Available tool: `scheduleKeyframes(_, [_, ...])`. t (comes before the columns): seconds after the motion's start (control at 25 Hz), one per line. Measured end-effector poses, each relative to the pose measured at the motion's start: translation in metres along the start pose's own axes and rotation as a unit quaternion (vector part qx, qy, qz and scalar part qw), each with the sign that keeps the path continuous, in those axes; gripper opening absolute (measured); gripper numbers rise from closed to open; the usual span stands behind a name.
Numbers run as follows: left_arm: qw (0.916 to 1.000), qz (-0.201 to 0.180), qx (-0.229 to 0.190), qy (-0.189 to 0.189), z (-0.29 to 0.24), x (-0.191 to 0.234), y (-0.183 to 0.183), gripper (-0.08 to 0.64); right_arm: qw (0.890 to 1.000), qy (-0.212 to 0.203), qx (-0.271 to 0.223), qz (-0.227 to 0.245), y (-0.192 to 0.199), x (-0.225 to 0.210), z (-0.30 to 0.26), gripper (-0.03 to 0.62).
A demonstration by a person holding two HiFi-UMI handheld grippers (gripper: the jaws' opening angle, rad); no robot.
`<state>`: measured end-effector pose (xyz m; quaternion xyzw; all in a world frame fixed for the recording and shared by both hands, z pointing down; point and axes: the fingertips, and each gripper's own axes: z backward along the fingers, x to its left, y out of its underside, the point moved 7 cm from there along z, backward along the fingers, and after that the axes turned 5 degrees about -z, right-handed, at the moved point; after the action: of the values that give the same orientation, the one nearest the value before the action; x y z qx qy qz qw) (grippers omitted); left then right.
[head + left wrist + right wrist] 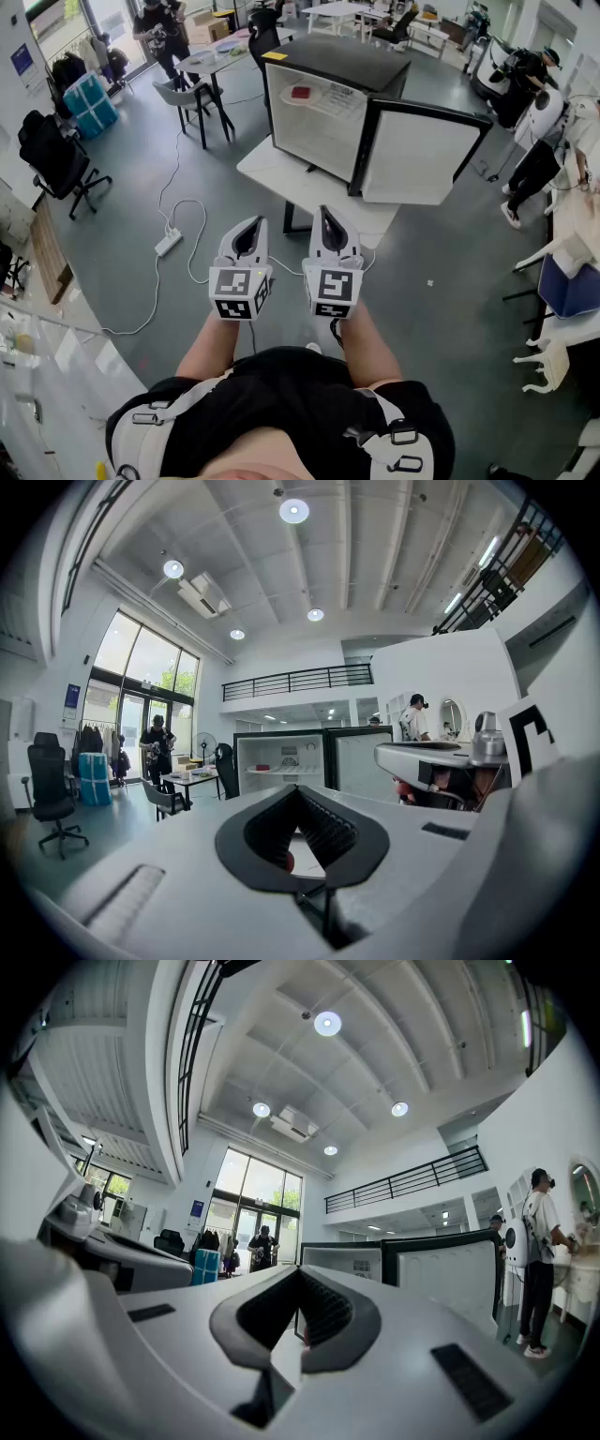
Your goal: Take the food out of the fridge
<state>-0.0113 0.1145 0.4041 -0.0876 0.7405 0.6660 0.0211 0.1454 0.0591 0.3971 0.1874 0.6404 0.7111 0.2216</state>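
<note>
Jaws together, empty, on left gripper (pixel 251 223) and right gripper (pixel 327 214); fridge (pixel 337 64) open, perhaps food (pixel 300 92) inside.

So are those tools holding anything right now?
Nothing is held. The left tool and right tool are shut and empty; the red food sits inside the fridge.
</note>
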Motion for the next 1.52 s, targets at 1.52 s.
scheduleKeyframes(1.52, [0.9998, 0.011, -0.012, -0.011, -0.155, 0.085, 0.016, -0.002, 0.999, -0.012, -0.003, 0.03, 0.041, -0.026, -0.179, 0.008])
